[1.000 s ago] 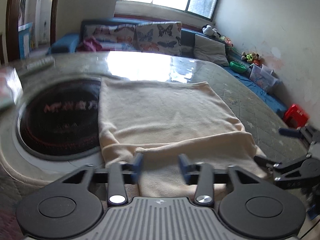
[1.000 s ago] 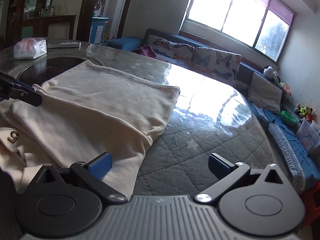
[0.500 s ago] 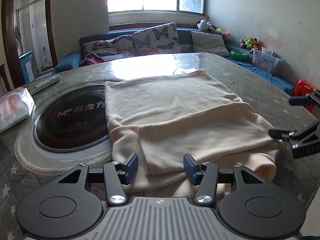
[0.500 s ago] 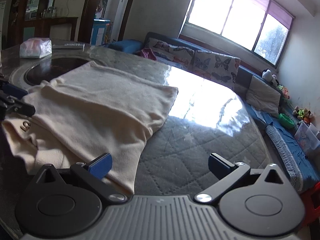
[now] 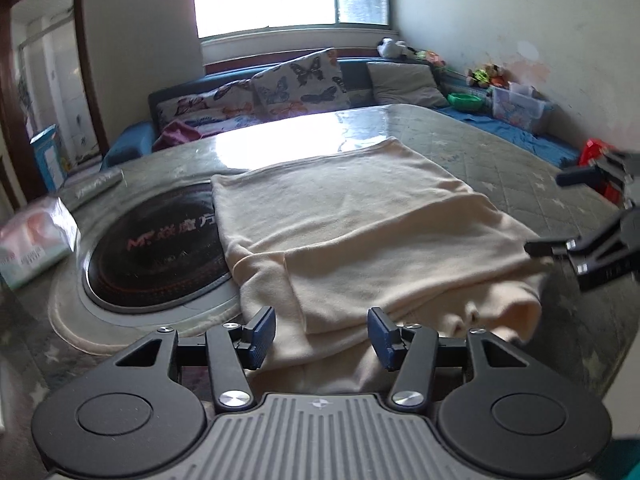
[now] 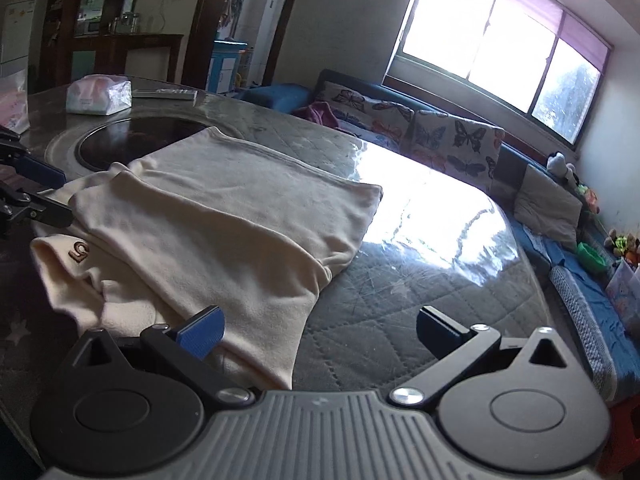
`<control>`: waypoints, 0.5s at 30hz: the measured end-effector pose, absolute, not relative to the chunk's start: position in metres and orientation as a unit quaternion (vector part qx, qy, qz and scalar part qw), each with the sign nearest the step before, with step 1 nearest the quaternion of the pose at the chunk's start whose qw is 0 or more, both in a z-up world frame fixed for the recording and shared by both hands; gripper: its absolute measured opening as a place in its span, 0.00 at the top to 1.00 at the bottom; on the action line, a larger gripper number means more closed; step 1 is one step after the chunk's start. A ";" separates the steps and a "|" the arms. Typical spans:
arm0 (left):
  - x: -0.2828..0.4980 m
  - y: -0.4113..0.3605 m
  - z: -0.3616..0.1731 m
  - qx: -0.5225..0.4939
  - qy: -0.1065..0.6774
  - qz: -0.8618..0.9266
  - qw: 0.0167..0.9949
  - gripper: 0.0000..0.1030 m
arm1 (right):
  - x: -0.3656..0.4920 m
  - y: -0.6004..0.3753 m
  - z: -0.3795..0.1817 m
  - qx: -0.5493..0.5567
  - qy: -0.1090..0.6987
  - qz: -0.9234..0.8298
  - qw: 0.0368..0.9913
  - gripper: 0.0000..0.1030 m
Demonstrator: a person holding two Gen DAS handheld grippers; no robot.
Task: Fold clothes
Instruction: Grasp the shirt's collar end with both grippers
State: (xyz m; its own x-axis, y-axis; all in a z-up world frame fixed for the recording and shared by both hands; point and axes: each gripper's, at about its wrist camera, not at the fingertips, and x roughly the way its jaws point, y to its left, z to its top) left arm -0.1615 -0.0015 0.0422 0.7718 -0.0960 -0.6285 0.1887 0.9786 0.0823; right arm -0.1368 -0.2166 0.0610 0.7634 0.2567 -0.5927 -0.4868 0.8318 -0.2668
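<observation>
A tissue pack [image 6: 99,94] and a remote [image 6: 165,93] lie near the surface's [image 6: 400,292] far left edge; butterfly cushions [image 5: 298,82] line the sofa [image 6: 516,152] beyond.

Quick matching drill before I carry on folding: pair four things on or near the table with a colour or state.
Things:
1. cream garment
2. left tongs
3. tissue pack
4. round cooktop

Descriptions:
A. black and glossy, set into the table
B. open, holding nothing
C. partly folded, lying on the table
D. white and pink, at the table's far side

Pairs: 1-C, 2-B, 3-D, 4-A
</observation>
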 end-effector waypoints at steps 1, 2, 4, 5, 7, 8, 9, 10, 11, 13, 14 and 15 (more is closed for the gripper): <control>-0.164 0.000 0.043 0.075 0.330 -0.073 0.938 0.47 | -0.137 -0.216 0.061 -0.209 0.275 0.204 0.916 0.00; -0.166 0.001 0.043 0.078 0.333 -0.069 0.937 0.47 | -0.136 -0.215 0.062 -0.211 0.273 0.204 0.916 0.00; -0.166 0.006 0.044 0.073 0.332 -0.058 0.939 0.47 | -0.136 -0.213 0.063 -0.215 0.268 0.205 0.916 0.00; -0.164 0.009 0.045 0.063 0.331 -0.050 0.940 0.47 | -0.135 -0.212 0.063 -0.217 0.266 0.206 0.917 0.00; -0.157 0.015 0.046 0.040 0.331 -0.034 0.942 0.47 | -0.129 -0.209 0.063 -0.208 0.266 0.201 0.920 0.00; -0.153 0.016 0.045 0.033 0.331 -0.029 0.943 0.47 | -0.126 -0.208 0.062 -0.203 0.266 0.198 0.921 0.00; -0.148 0.018 0.045 0.025 0.331 -0.025 0.943 0.47 | -0.124 -0.207 0.060 -0.199 0.270 0.196 0.922 0.00; -0.145 0.018 0.044 0.021 0.331 -0.023 0.943 0.47 | -0.121 -0.206 0.058 -0.194 0.274 0.194 0.922 0.00; -0.142 0.018 0.041 0.023 0.334 -0.022 0.942 0.47 | -0.121 -0.206 0.057 -0.195 0.277 0.195 0.920 0.00; -0.136 0.016 0.035 0.032 0.341 -0.017 0.939 0.47 | -0.121 -0.206 0.053 -0.198 0.281 0.198 0.918 0.00; -0.134 0.016 0.032 0.034 0.345 -0.016 0.938 0.47 | -0.121 -0.207 0.052 -0.199 0.283 0.200 0.917 0.00; -0.134 0.017 0.031 0.033 0.347 -0.018 0.937 0.47 | -0.121 -0.207 0.050 -0.200 0.286 0.201 0.915 0.00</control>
